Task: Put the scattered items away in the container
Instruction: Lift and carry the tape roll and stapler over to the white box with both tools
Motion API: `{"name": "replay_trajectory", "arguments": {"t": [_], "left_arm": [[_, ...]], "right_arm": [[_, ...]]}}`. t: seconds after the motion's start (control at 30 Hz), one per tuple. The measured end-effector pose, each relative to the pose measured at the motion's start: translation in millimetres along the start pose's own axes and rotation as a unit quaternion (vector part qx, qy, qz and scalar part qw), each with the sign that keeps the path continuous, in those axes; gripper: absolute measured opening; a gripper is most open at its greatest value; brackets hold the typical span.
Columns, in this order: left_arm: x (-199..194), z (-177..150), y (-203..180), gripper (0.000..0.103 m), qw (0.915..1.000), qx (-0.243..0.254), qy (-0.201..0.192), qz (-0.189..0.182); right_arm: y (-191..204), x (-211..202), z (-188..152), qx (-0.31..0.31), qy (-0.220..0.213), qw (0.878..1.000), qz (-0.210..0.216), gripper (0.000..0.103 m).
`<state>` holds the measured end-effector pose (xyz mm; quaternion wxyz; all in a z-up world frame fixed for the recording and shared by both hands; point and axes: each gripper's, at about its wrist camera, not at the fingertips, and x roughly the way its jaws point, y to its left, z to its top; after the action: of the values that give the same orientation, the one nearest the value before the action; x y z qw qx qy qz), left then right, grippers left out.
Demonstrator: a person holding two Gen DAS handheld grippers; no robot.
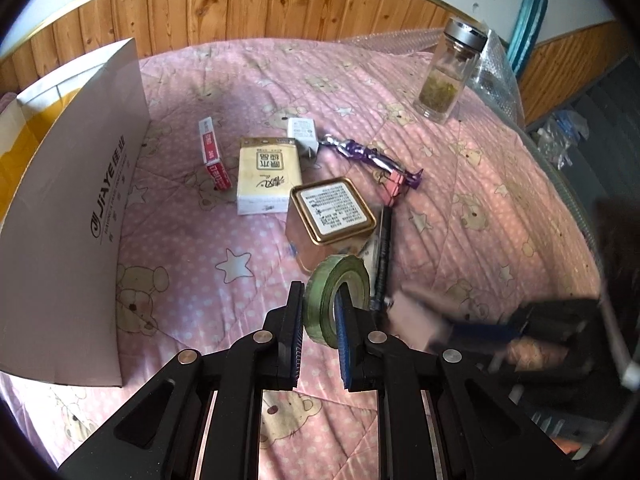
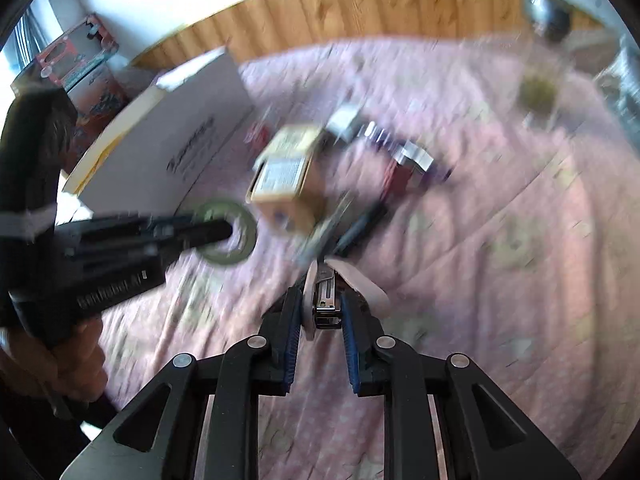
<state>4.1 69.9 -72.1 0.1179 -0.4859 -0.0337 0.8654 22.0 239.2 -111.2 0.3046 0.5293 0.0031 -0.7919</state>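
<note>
Green tape roll (image 1: 334,304), light and stiff, is clamped through its rim wall by the left gripper (image 1: 318,316), at 6 o'clock of the gold square tin (image 1: 332,214). Pink stapler (image 2: 326,300), rigid, is pinched mid-body by the right gripper (image 2: 320,312). White cardboard box (image 1: 72,184) sits at 9 o'clock.

on the bed (image 1: 460,208) we find the paper bag (image 1: 72,208) standing at far left. right of it, a small carton (image 1: 214,156), then a tissue pack (image 1: 266,176), a charger plug (image 1: 303,132) just behind it. a wrapped figure (image 1: 372,158) runs rightward from the plug. a tin (image 1: 332,220) sits before the pack, a pen (image 1: 384,256) beside it on the right. a jar (image 1: 446,72) stands far back right. the tape roll (image 1: 334,300) sits before the tin, a stapler (image 2: 328,300) to its right.
</note>
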Motion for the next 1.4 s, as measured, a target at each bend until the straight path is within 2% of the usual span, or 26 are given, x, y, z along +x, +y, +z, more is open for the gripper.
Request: {"name": "replay_trajectory", "arguments": {"t": [0.03,0.1,0.17,0.2,0.23,0.27,0.33,0.4,0.47,0.5,0.57,0.7,0.8,0.87,1.07,1.4], "left_arm": [[0.1,-0.4,0.2,0.015,1.0000,-0.002,0.001,0.000],[-1.0,-0.2,0.7,0.015,1.0000,-0.005,0.001,-0.002],[-4.3,0.2,0.1,0.015,1.0000,-0.005,-0.003,-0.002],[-5.5,0.0,0.0,0.015,1.0000,-0.005,-0.004,-0.003],[-6.3,-0.5,0.0,0.015,1.0000,-0.005,-0.005,-0.005],[-7.4,-0.6,-0.2,0.015,1.0000,-0.006,-0.006,-0.005],[-8.7,-1.1,-0.2,0.015,0.9999,-0.005,-0.006,-0.006],[-8.6,-1.6,0.2,0.015,1.0000,-0.004,-0.006,-0.005],[-8.8,-0.9,1.6,0.015,1.0000,-0.007,-0.005,-0.004],[-9.0,-0.2,3.5,0.015,0.9999,-0.010,-0.005,-0.002],[-9.6,0.8,6.3,0.015,0.9998,-0.017,-0.006,-0.002],[-12.2,1.2,8.4,0.015,0.9998,-0.017,-0.010,0.000],[-12.7,0.3,13.8,0.015,0.9998,-0.020,-0.009,0.002],[-12.6,0.4,18.7,0.015,0.9996,-0.025,-0.009,0.002],[-19.6,4.9,32.4,0.015,0.9987,-0.048,-0.016,-0.012],[-39.6,16.1,32.5,0.015,0.9966,-0.065,-0.038,-0.031]], "right_arm": [[3.5,3.8,-3.8,-0.010,0.009,1.000,0.005,0.022],[20.4,5.0,-14.0,-0.069,0.011,0.997,-0.019,0.022],[22.1,0.3,-17.3,-0.074,0.009,0.997,0.006,0.022],[17.4,-7.7,-16.9,-0.058,-0.010,0.998,0.016,0.023],[12.4,-13.0,-16.1,-0.045,-0.021,0.999,0.022,0.028],[3.5,-21.3,-14.4,-0.019,-0.038,0.998,0.037,0.035],[-19.1,-32.4,-12.0,0.050,-0.069,0.995,0.047,0.040],[-40.4,-22.6,-13.6,0.108,-0.052,0.992,0.032,0.040],[-43.4,-3.5,-17.3,0.126,-0.019,0.991,0.039,0.040],[-37.8,1.7,-17.0,0.119,-0.015,0.992,0.042,0.040],[-19.0,4.2,-11.4,0.071,-0.018,0.997,0.013,0.040],[13.3,16.7,-3.6,0.029,-0.005,0.999,0.018,0.041],[31.3,28.0,-3.5,0.000,0.005,1.000,-0.002,0.041],[35.7,28.8,-1.9,-0.007,-0.002,1.000,-0.020,0.028],[36.8,17.8,1.9,-0.019,-0.013,0.999,-0.037,0.027],[44.2,-20.4,13.2,-0.015,-0.059,0.998,-0.031,0.027]]}}
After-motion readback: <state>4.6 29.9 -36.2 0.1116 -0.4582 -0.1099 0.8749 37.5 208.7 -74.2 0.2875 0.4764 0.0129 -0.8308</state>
